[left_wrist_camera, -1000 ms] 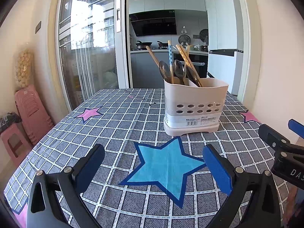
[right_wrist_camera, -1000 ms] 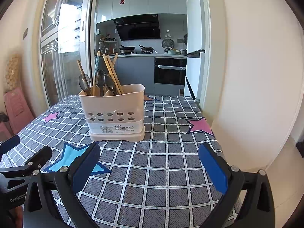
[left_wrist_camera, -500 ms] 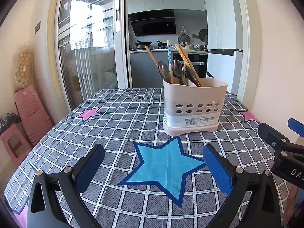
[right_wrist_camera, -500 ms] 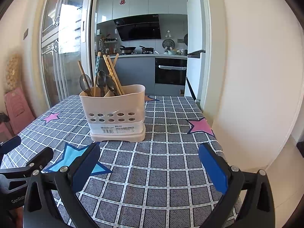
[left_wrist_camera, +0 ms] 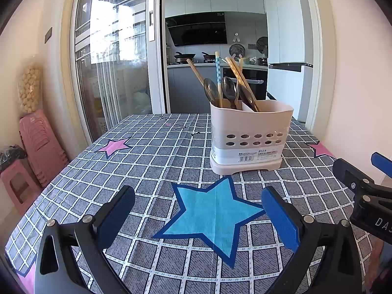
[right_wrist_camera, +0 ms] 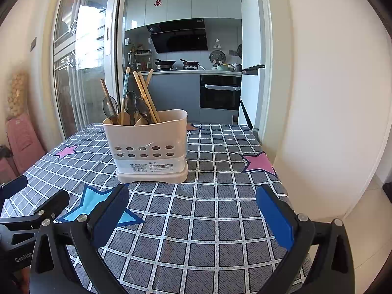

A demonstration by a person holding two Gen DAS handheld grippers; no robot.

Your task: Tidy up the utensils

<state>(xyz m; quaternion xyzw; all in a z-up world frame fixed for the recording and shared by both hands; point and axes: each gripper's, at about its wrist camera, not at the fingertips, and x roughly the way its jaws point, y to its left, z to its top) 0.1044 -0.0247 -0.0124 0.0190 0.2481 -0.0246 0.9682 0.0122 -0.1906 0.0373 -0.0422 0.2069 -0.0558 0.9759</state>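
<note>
Your left gripper (left_wrist_camera: 198, 218) hangs low over the near part of the table, its blue-padded fingers (left_wrist_camera: 279, 216) spread wide with nothing between them; under the gap lies the large light-blue star (left_wrist_camera: 213, 210) printed on the grey checked tablecloth (left_wrist_camera: 152, 156). Your right gripper (right_wrist_camera: 193, 215) sits just beside it to the right, jaws equally wide and empty, over bare checked cloth near the table's right edge (right_wrist_camera: 276, 171). In the left wrist view the right tool shows at the far right of the frame; in the right wrist view the left tool shows at the lower left.

Ahead of both, the cream plastic utensil holder with a row of oval holes (left_wrist_camera: 250, 137) stands upright toward the table's right half, a short way in from the right edge. Its divided top holds dark spoons (left_wrist_camera: 212, 90) and wooden chopsticks (left_wrist_camera: 241, 80) leaning at mixed angles, one with a blue patterned handle.

Left of the holder the cloth lies bare out to the left edge and far corner. Off the right edge there is a plain wall; beyond the far edge, a sliding glass door (left_wrist_camera: 115, 56) and a kitchen doorway.
</note>
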